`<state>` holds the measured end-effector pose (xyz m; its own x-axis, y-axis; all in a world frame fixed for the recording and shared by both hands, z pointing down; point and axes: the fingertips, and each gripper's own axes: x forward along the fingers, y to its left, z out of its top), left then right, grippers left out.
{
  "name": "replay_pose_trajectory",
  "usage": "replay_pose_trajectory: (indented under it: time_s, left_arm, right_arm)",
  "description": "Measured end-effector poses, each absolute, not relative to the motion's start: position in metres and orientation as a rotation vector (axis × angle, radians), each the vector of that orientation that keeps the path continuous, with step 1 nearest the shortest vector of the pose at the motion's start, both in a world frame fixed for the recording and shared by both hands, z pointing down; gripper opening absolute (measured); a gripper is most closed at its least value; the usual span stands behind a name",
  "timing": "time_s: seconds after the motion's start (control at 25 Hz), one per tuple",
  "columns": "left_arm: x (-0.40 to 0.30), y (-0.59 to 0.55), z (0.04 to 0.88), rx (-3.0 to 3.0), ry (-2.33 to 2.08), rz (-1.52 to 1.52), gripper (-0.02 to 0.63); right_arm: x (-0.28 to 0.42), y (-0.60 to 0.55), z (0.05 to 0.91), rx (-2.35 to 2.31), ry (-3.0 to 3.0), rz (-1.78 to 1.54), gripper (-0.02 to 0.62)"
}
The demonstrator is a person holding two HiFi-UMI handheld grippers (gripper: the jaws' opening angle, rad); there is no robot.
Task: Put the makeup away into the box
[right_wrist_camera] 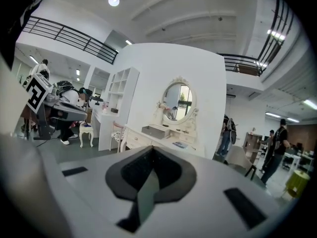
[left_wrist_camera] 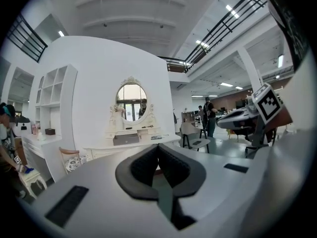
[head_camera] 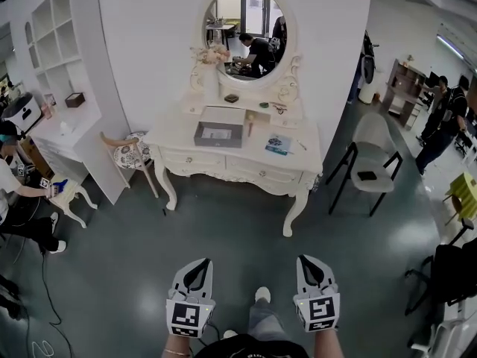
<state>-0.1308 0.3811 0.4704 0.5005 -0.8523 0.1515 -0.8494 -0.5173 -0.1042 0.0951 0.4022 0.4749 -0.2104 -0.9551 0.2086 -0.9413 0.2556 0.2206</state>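
From where I'm sitting I see a white desk (head_camera: pixel 176 137) with an oval mirror (head_camera: pixel 248 30) at its back, a pale chair (head_camera: pixel 371 149) off to its right, white shelves (head_camera: pixel 58 32) on the left

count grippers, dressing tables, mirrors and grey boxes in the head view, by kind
grippers: 2, left gripper and right gripper
dressing table: 1
mirror: 1
grey box: 1
total: 5
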Motion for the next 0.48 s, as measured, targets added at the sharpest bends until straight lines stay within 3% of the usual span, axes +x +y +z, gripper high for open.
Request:
replay_pose_trajectory:
  time_s: [0.48]
  left_arm:
    - [-0.091, 0.281, 0.481, -2.720, 1.601, -0.301, 0.015]
  right_arm:
    - [0.130, 0.295, 0.500, 1.675, -2.265, 0.026, 0.008]
